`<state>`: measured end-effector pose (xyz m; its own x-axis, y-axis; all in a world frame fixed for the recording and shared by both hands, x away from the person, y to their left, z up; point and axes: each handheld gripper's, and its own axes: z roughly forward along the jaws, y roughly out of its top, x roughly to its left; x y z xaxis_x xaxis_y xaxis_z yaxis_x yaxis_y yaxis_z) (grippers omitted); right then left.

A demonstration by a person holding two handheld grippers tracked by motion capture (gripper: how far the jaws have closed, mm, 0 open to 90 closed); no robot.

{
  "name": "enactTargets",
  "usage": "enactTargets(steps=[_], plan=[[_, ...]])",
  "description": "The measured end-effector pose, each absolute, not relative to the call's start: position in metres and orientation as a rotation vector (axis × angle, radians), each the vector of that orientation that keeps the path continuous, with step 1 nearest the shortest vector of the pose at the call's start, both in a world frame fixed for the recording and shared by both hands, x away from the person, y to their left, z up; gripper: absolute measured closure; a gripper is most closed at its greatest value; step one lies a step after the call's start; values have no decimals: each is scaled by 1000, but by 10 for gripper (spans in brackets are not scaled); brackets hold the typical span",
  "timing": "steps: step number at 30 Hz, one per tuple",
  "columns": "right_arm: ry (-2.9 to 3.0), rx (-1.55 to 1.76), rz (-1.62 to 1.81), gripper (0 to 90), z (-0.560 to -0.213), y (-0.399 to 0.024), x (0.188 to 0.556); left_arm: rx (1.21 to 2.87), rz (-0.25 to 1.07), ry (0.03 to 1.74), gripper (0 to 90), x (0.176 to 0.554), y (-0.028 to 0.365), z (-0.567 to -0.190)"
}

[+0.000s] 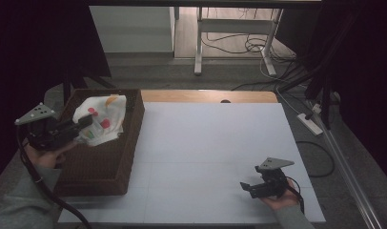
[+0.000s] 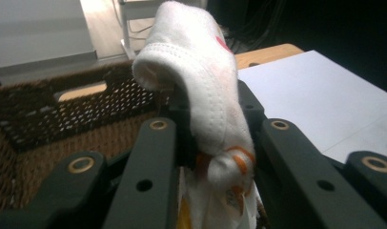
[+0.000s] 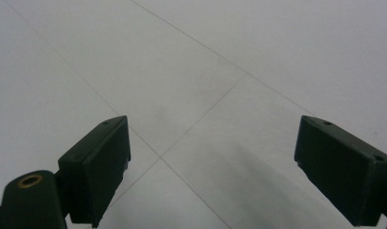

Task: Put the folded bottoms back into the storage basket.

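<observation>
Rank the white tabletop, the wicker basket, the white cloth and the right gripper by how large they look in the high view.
1. white tabletop
2. wicker basket
3. white cloth, held over the basket by the shut left gripper
4. right gripper, jaws open; it looks close to the cloth in size, so that order is unsure.

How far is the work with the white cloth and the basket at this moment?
Done: the left gripper is shut on the white cloth with red and orange print and holds it over the wicker basket. In hand: the cloth hangs bunched between the jaws, not yet let go. Left: releasing it into the basket, probably. The right gripper rests open over the white table, holding nothing.
</observation>
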<state>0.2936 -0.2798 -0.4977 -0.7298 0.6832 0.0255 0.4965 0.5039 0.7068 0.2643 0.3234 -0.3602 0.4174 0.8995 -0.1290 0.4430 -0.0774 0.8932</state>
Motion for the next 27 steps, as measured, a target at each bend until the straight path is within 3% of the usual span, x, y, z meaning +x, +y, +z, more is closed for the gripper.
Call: enactTargets(steps=[27], plan=[[2497, 1004, 1035, 122, -498, -279, 294, 1804, 457, 1321, 751, 295, 333, -424]])
